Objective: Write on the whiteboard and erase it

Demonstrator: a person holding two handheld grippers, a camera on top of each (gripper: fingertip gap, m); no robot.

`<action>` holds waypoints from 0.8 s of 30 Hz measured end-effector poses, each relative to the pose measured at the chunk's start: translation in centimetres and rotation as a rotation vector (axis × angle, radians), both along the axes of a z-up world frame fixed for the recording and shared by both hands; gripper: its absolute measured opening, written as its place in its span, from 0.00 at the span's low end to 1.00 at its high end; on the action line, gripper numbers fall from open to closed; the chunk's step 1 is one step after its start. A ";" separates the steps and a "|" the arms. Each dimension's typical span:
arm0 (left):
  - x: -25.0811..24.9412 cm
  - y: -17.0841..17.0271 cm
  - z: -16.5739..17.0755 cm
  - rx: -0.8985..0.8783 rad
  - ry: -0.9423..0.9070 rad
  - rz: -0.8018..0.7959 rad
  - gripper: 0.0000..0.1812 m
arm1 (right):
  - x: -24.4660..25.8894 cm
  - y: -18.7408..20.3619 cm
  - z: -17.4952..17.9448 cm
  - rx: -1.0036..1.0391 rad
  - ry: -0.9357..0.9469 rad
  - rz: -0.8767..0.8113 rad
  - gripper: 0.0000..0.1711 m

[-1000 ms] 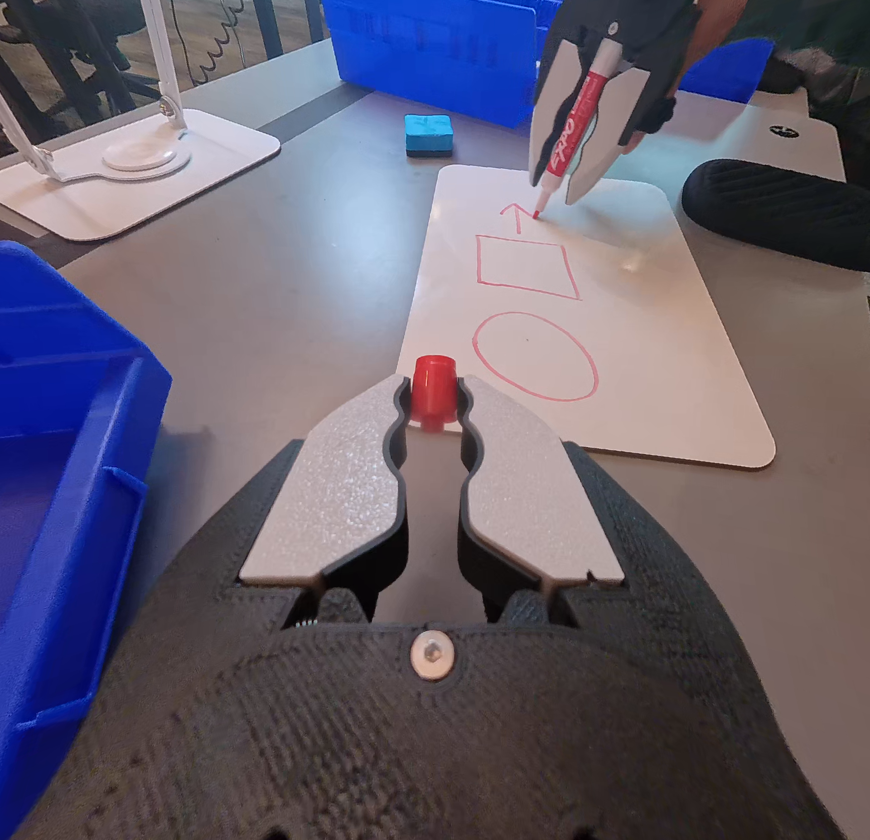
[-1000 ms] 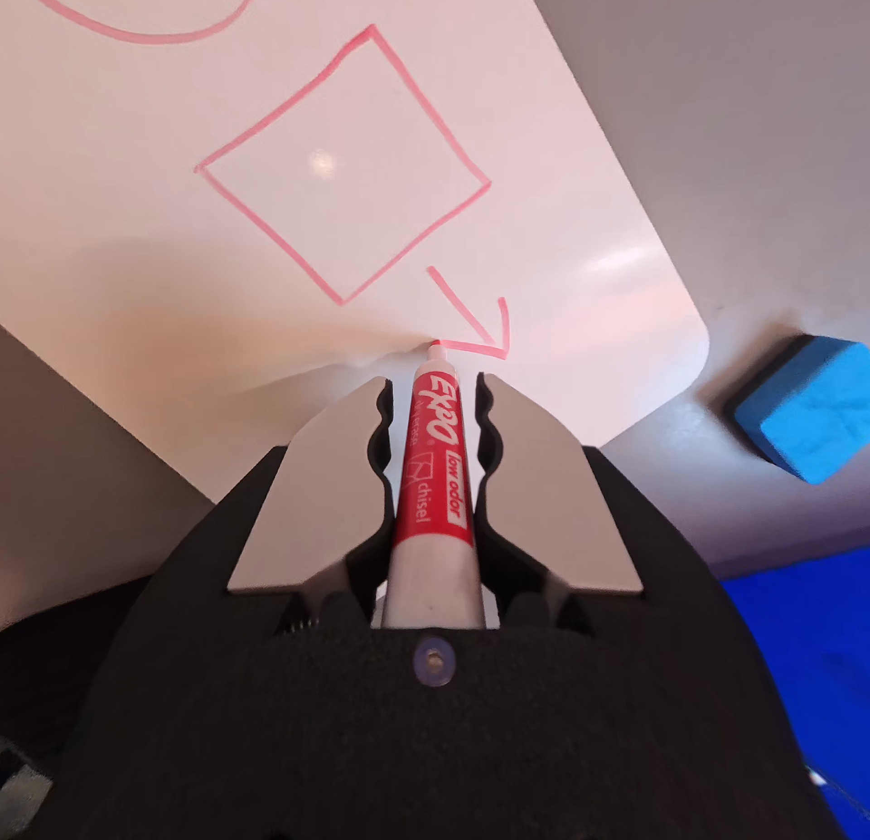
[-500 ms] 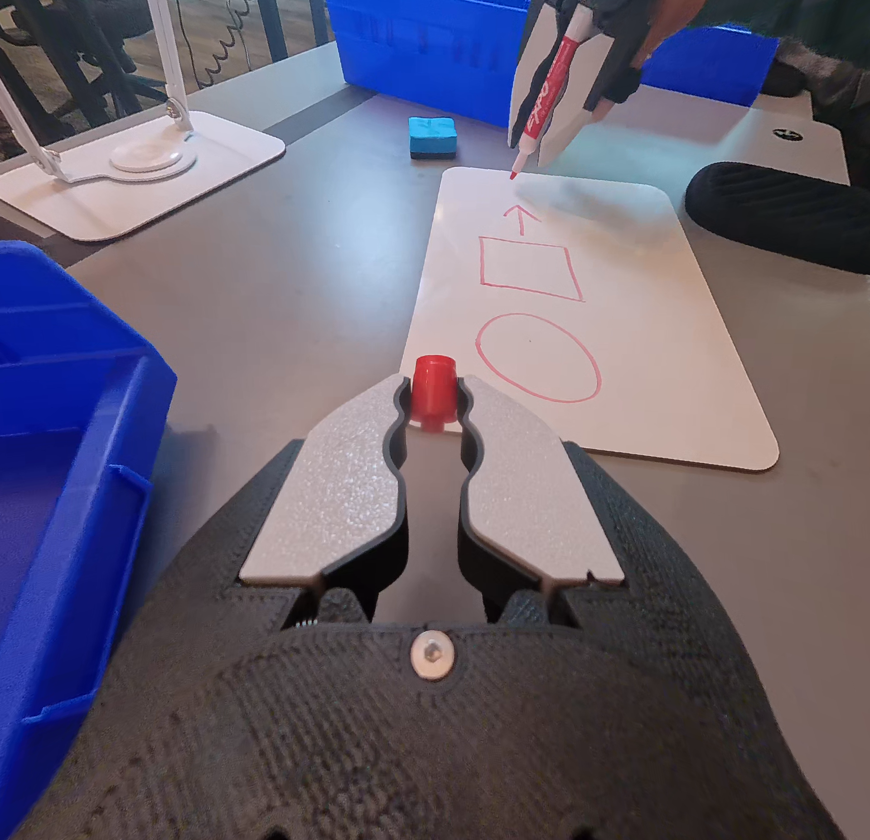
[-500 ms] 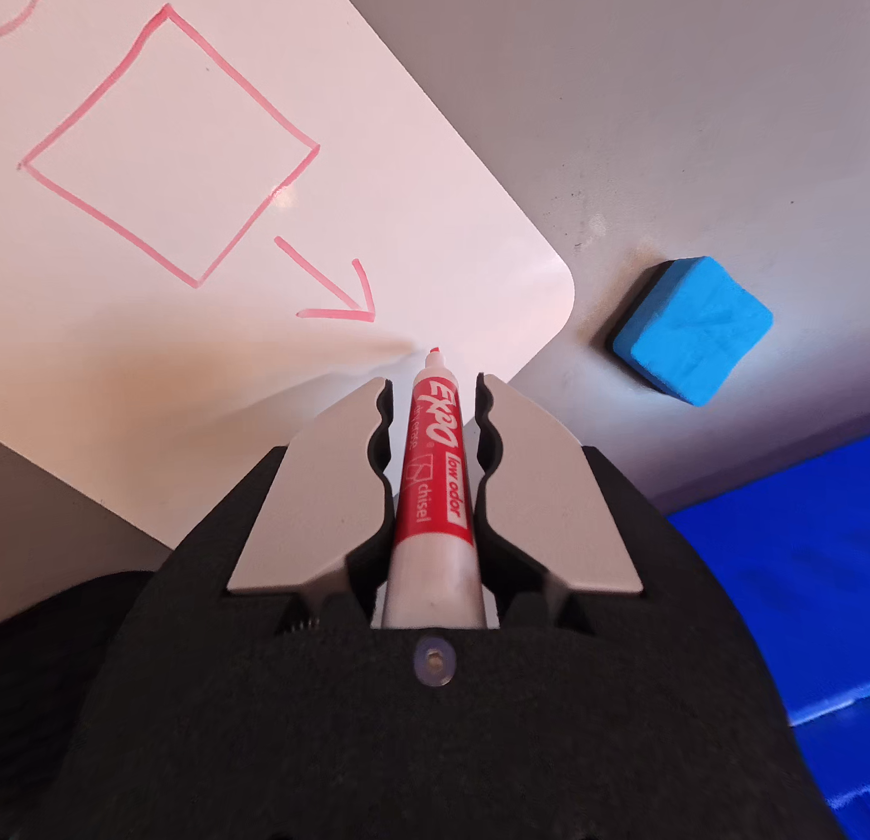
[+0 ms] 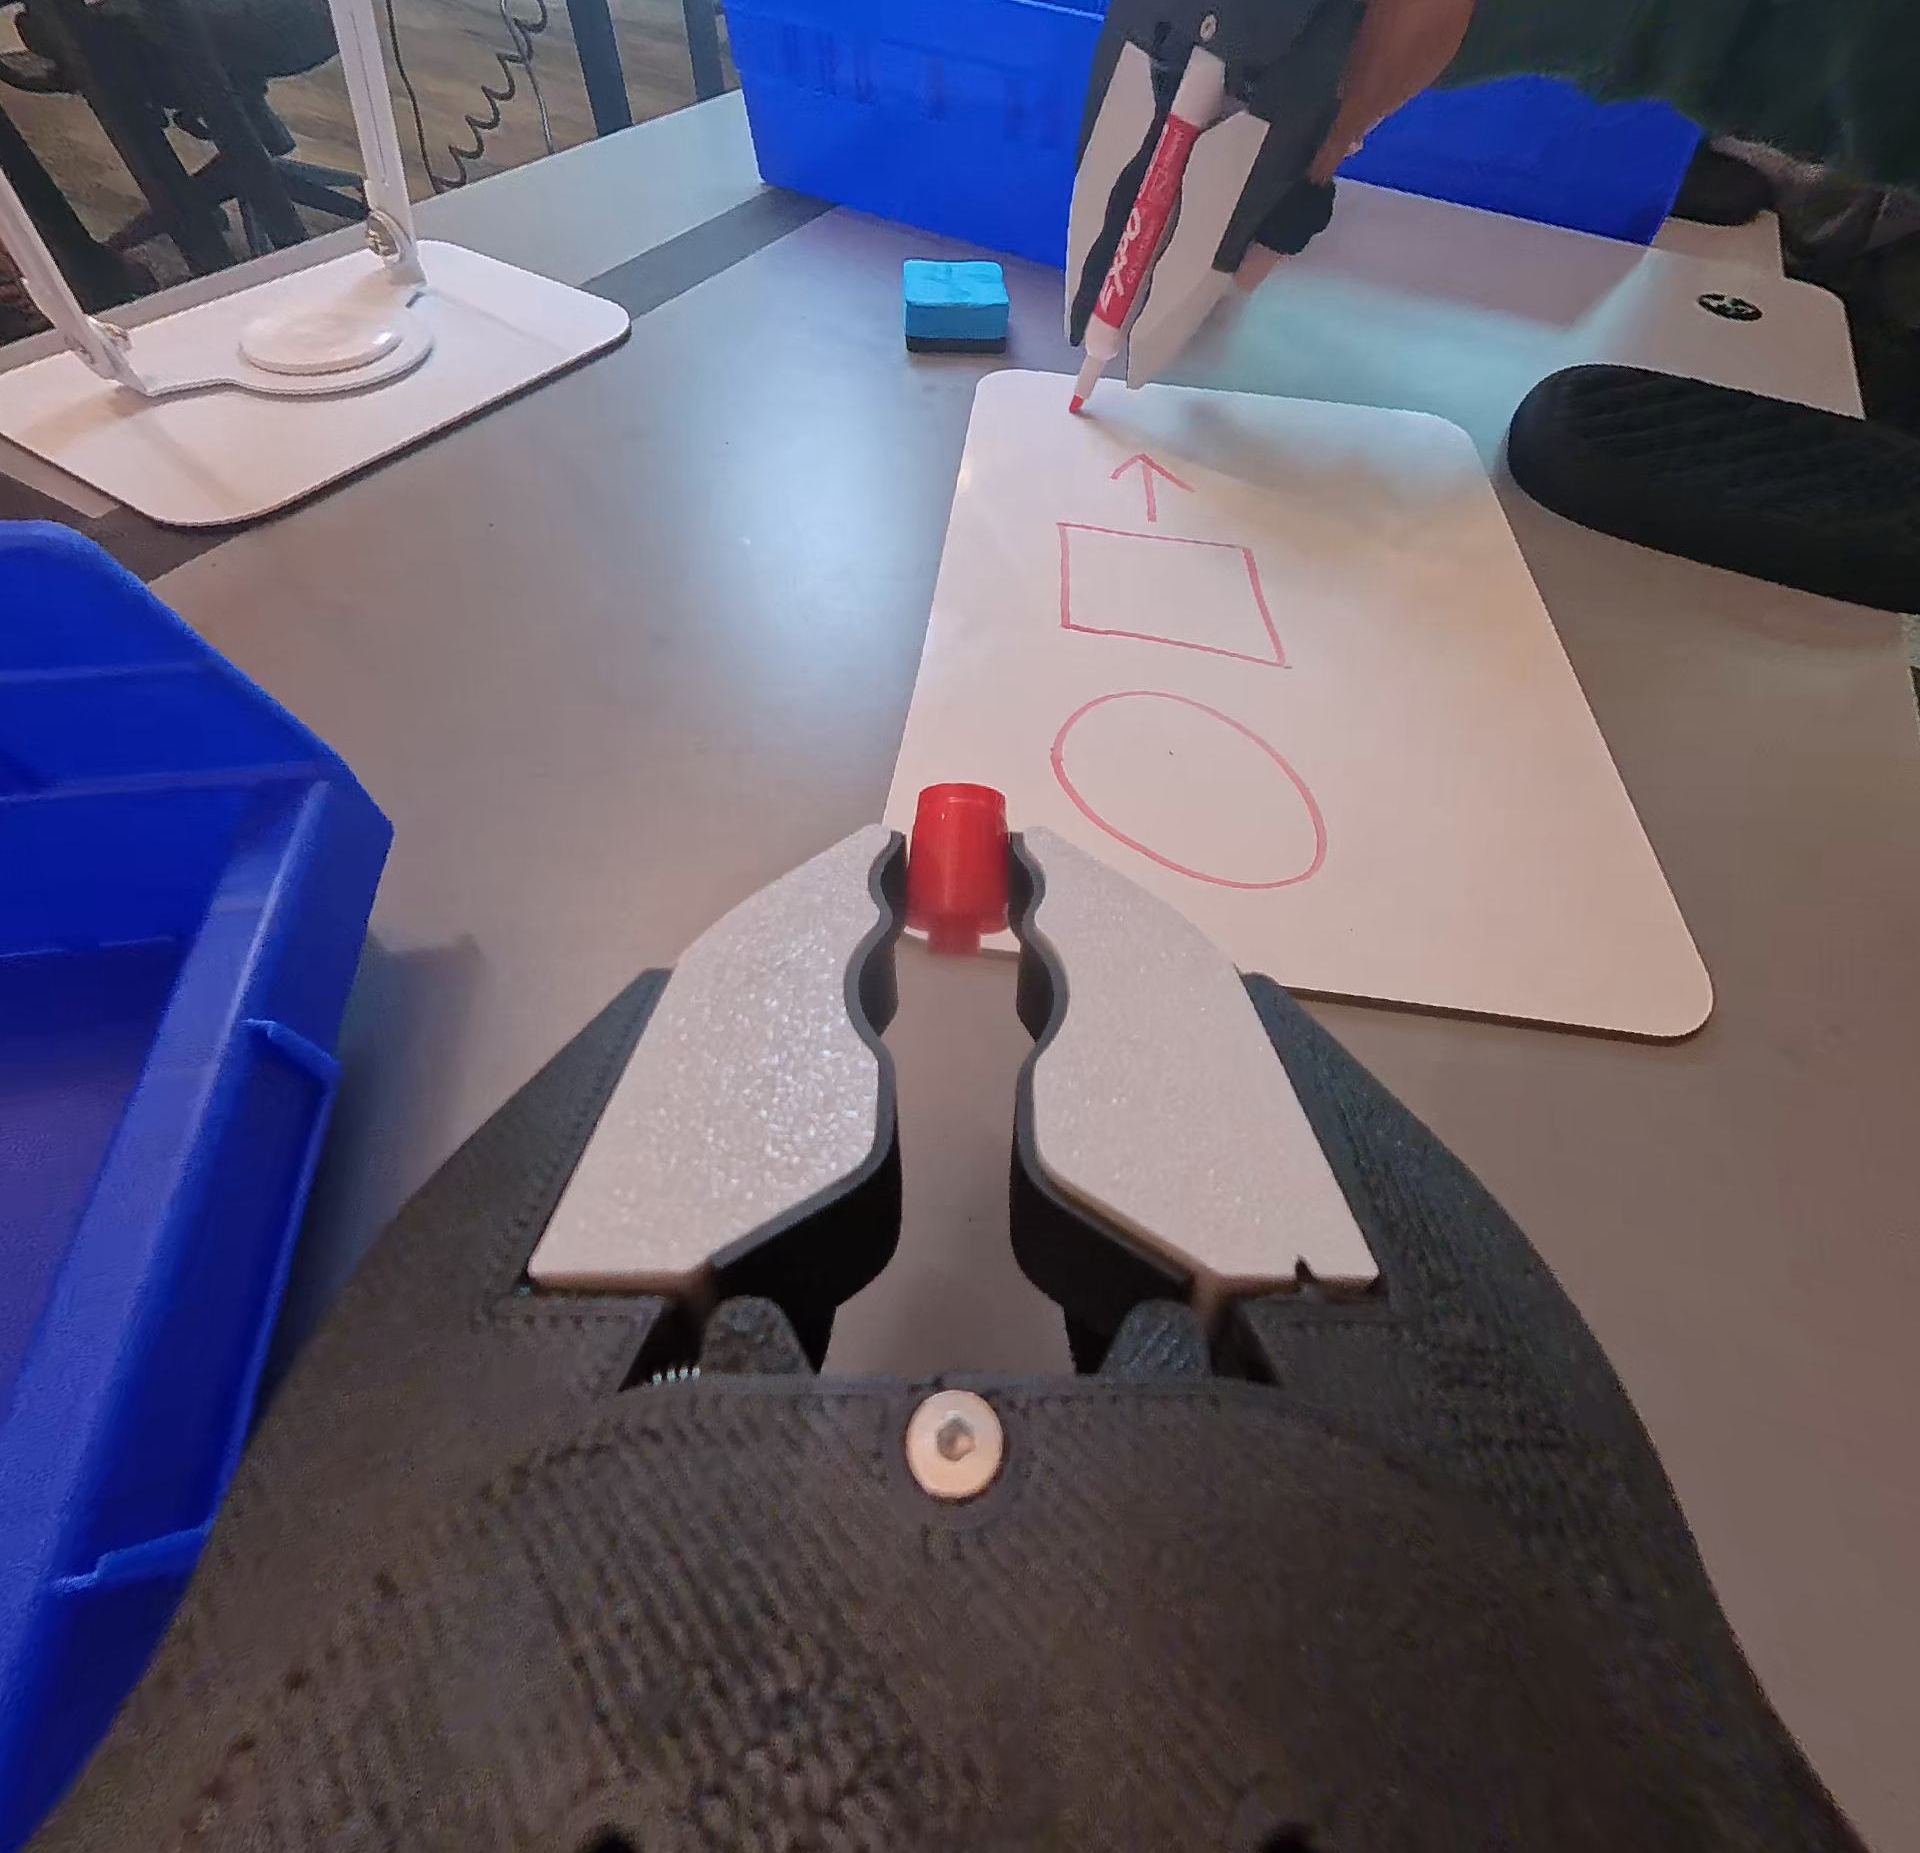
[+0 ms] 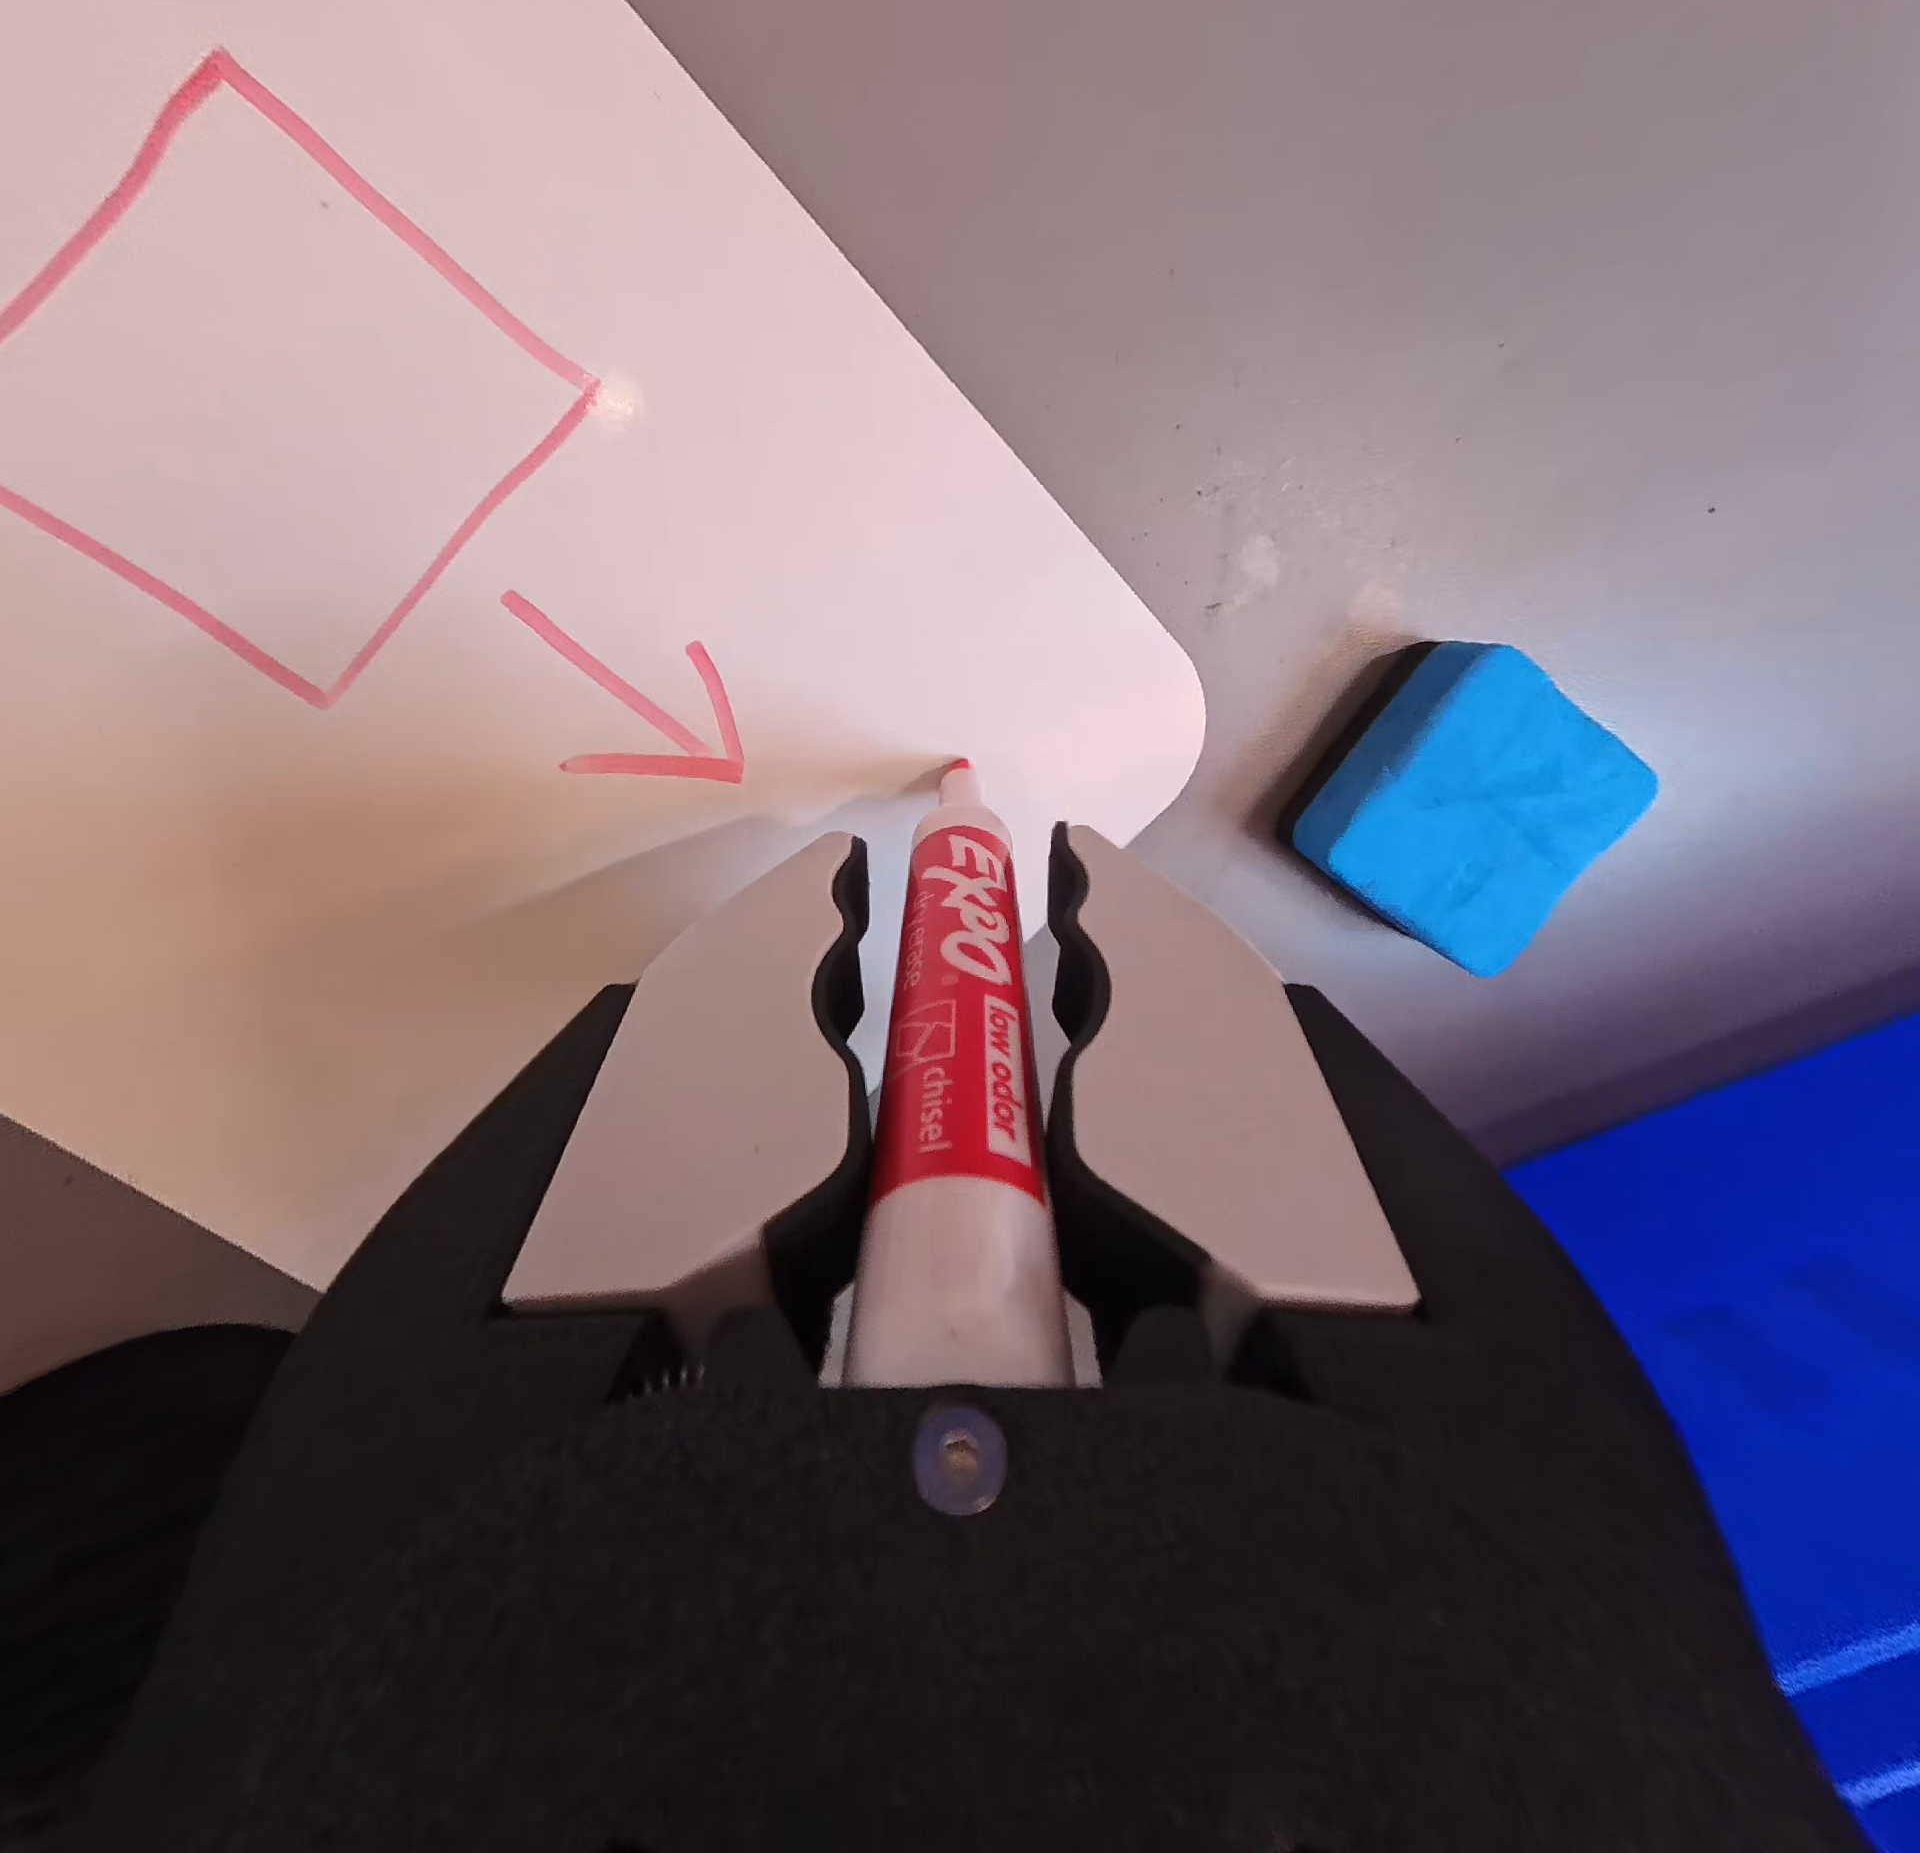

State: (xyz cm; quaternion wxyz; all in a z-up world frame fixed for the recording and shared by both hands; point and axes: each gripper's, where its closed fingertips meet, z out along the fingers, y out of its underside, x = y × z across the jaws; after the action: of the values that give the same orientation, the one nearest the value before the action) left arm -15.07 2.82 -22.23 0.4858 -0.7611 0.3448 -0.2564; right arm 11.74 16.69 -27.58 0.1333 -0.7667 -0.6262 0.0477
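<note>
The right gripper (image 6: 956, 847) is closed on the marker (image 6: 961, 1055), with the barrel seated lengthwise in the scalloped recesses of the two fingers. This grip keeps the marker in line with the gripper axis, so the red chisel tip projects forward and can be steered like a pen. The tip sits at the far corner of the whiteboard (image 5: 1403, 681), just past the arrow (image 5: 1148, 478); it appears to touch the surface, though contact cannot be confirmed from either view.

The left gripper (image 5: 956, 873) is clamped on the red marker cap (image 5: 956, 868) at the fingertips only, and is held over the near edge of the board. Judgement: the cap is kept ready for recapping, clear of the writing area.

The whiteboard lies flat on the grey table (image 5: 623, 577). It is a thin, glossy white panel with rounded corners, bearing a square (image 5: 1169, 593) and a circle (image 5: 1190, 790) in red line.

The eraser (image 6: 1475, 806) rests on the table just beside the far corner of the board, within short reach for the erase step. It is a soft blue foam block with a dark felt base.

The gripper fingers (image 5: 769, 1076) are pale grey plates with a fine grained texture, mounted in black ribbed printed housings. Smooth blue plastic bins (image 5: 156, 972) stand at the left and at the far table edge.
</note>
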 end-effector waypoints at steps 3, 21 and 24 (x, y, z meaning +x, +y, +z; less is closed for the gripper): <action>0.1 -0.1 0.0 -0.002 -0.001 -0.006 0.10 | 0.0 -1.0 0.0 -0.026 0.006 0.004 0.20; 0.3 0.0 -0.5 -0.016 0.009 -0.004 0.10 | 4.1 -3.1 0.0 -0.020 -0.048 -0.023 0.20; 0.3 0.0 -0.6 -0.021 0.010 -0.005 0.10 | 4.2 -2.9 0.0 -0.020 -0.042 -0.025 0.20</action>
State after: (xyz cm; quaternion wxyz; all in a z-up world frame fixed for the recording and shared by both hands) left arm -14.78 2.83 -22.83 0.4754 -0.7666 0.3465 -0.2574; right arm 15.99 13.78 -27.54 0.1131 -0.7767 -0.6186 0.0362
